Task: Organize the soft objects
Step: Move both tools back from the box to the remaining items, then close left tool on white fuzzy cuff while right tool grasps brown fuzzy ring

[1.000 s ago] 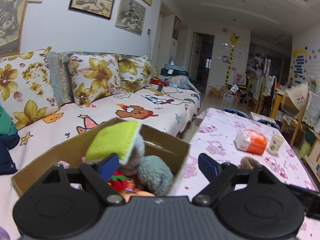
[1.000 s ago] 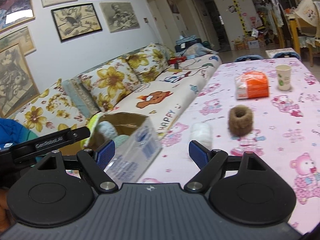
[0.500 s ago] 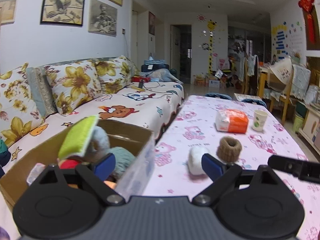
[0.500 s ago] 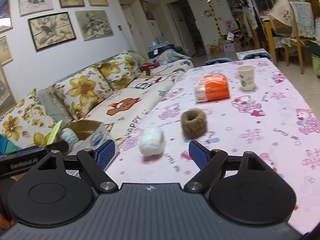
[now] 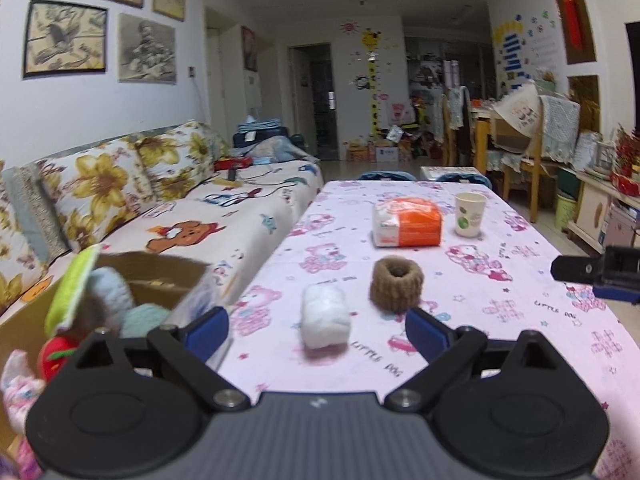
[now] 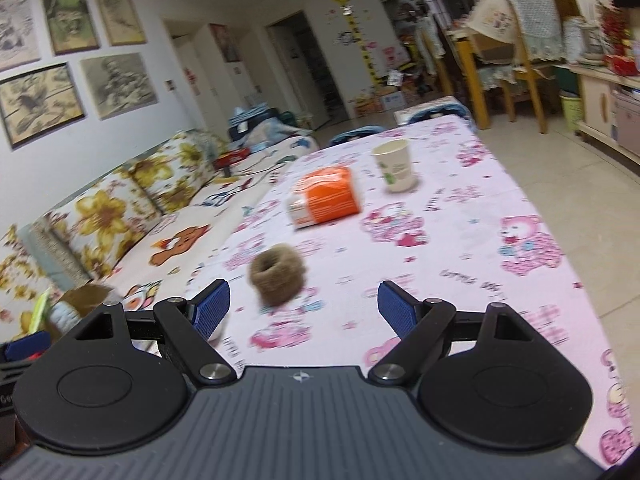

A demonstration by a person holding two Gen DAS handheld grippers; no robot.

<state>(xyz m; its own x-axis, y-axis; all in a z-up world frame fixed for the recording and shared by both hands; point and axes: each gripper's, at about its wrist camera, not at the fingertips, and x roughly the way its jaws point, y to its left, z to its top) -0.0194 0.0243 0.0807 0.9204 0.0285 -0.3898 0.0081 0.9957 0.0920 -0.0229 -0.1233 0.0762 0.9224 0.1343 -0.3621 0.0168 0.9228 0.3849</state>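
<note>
- White and fluffy, the small roll [image 5: 325, 321] lies on the pink tablecloth [image 5: 520, 320] just ahead of your left gripper [image 5: 316, 330], framed between its blue pads, a shade left of centre.
- Its long axis runs away from you, roughly along the line the left gripper points, so the pads would close across its short width.
- Your left gripper's jaws have just been opening and stand wide apart; the roll sits beyond the tips, untouched.
- The brown woolly ring [image 6: 277, 274] rests further out and to the right of the roll; from your right gripper [image 6: 304, 312] it lies ahead, left of centre.
- Your right gripper is spread wide too, holding nothing.
- Judging by this, the left hand is nearer the roll, the right nearer the ring.
- The cardboard box [image 5: 160, 268] of soft things sits to the left of your left gripper.
- Further off stand an orange packet [image 5: 408, 222] and a paper cup [image 5: 469, 215].
</note>
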